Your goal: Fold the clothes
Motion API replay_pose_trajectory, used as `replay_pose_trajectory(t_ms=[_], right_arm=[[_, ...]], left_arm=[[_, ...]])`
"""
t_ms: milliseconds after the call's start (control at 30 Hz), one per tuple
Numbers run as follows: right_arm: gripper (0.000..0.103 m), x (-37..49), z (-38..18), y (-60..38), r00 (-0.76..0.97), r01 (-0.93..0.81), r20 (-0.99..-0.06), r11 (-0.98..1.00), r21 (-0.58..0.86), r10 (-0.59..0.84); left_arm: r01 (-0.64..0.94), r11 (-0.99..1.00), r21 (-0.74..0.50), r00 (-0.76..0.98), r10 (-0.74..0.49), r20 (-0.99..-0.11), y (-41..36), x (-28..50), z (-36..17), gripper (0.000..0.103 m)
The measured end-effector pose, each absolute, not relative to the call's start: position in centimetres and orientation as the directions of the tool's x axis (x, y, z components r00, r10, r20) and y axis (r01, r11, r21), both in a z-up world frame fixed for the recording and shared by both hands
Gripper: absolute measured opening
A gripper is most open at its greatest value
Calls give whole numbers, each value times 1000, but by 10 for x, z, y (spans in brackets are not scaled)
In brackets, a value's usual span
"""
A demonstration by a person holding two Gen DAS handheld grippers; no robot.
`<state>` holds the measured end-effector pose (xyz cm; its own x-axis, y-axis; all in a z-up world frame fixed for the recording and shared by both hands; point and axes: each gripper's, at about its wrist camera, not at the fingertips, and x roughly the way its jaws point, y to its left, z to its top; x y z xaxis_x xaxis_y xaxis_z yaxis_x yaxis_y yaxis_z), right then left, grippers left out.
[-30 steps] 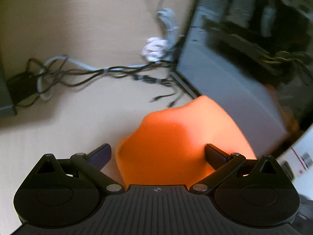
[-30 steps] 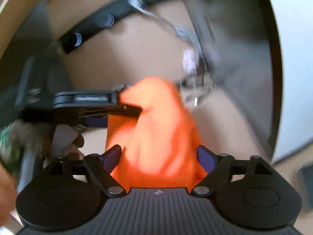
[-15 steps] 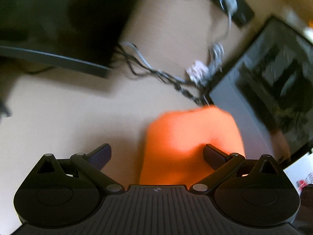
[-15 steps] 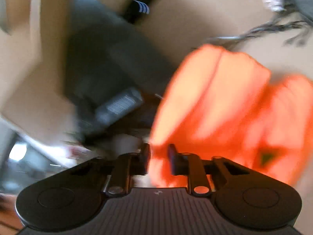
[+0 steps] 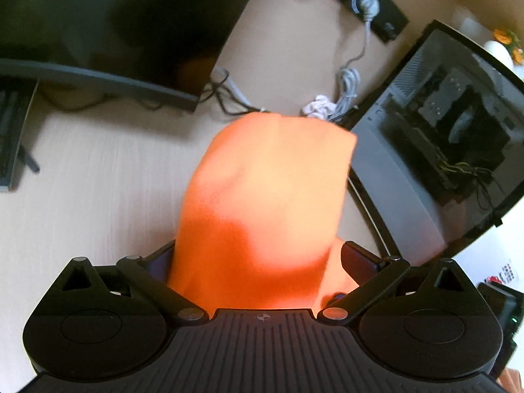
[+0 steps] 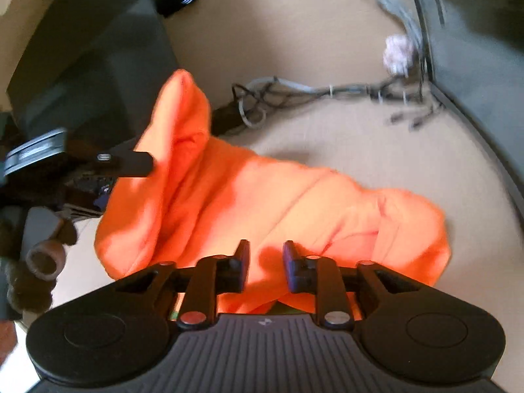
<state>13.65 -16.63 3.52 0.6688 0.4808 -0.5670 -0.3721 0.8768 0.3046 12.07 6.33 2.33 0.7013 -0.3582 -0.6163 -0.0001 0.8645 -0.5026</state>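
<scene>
An orange garment (image 6: 262, 203) lies bunched on the light wooden desk (image 6: 327, 150). In the left wrist view the orange garment (image 5: 271, 196) rises as a tall fold between the fingers of my left gripper (image 5: 258, 258), whose jaws stand wide apart; whether it grips the cloth is unclear. My right gripper (image 6: 264, 262) hovers over the garment with its jaws nearly together and a narrow gap between them, holding nothing I can see. The left gripper's finger (image 6: 131, 163) shows at the garment's raised left corner.
A dark monitor (image 5: 98, 26) stands at the back left. A glass-sided PC case (image 5: 442, 150) stands at the right. Tangled cables (image 6: 327, 95) and a white crumpled wad (image 5: 319, 106) lie behind the garment. A black bar (image 5: 357, 0) lies at the far edge.
My right gripper has drawn back to the right and its jaws have parted slightly. The garment has spread out to the right on the desk. The fold by my left gripper stands taller.
</scene>
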Motion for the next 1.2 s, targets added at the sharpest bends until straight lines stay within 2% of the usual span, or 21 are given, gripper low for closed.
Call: replay_pose_trajectory(t_ms=[33, 100, 267, 333, 433, 567, 667, 800, 900, 967, 1067, 1100, 1133, 1200], right_arm=[[52, 131, 39, -165, 684, -393, -556, 881, 264, 472], [63, 118, 45, -162, 713, -442, -534, 882, 162, 455], [63, 88, 71, -167, 835, -368, -478, 922, -120, 271], [63, 92, 91, -177, 855, -340, -439, 938, -71, 277], [63, 101, 112, -179, 839, -376, -406, 925, 46, 361], [63, 116, 118, -158, 798, -445, -392, 886, 127, 457], [63, 135, 101, -125, 704, -537, -461, 830, 152, 540], [63, 156, 57, -94, 706, -495, -597, 869, -32, 380], [63, 159, 40, -109, 705, -444, -629, 895, -33, 327], [63, 148, 48, -119, 721, -452, -603, 891, -37, 341], [72, 112, 70, -128, 781, -464, -532, 874, -143, 327], [80, 101, 79, -129, 789, -476, -511, 865, -156, 342], [88, 87, 87, -130, 784, -501, -496, 852, -150, 373], [95, 66, 89, -124, 735, -573, -501, 814, -99, 457]], left_arm=[[-12, 862, -506, 702, -353, -618, 64, 123, 22, 103], [-37, 854, -519, 700, -349, -624, 63, 126, 20, 103], [-45, 856, -515, 629, -377, -680, 43, 112, 6, 103], [22, 841, -540, 578, -452, -680, 24, 101, -1, 103], [96, 802, -589, 513, -547, -661, 5, 87, -9, 103], [86, 816, -572, 515, -528, -675, 13, 76, -13, 103], [69, 827, -559, 520, -508, -687, 31, 69, -13, 103], [77, 819, -568, 525, -518, -676, 47, 60, -11, 103], [37, 794, -607, 579, -512, -634, 66, 59, -6, 103], [-18, 809, -587, 627, -448, -637, 75, 69, -4, 103], [-103, 857, -505, 668, -317, -673, 77, 100, -6, 103], [-120, 868, -483, 669, -288, -685, 79, 106, -8, 103], [-133, 878, -459, 665, -265, -698, 76, 115, -11, 103], [-145, 894, -425, 640, -242, -729, 69, 134, -12, 103]])
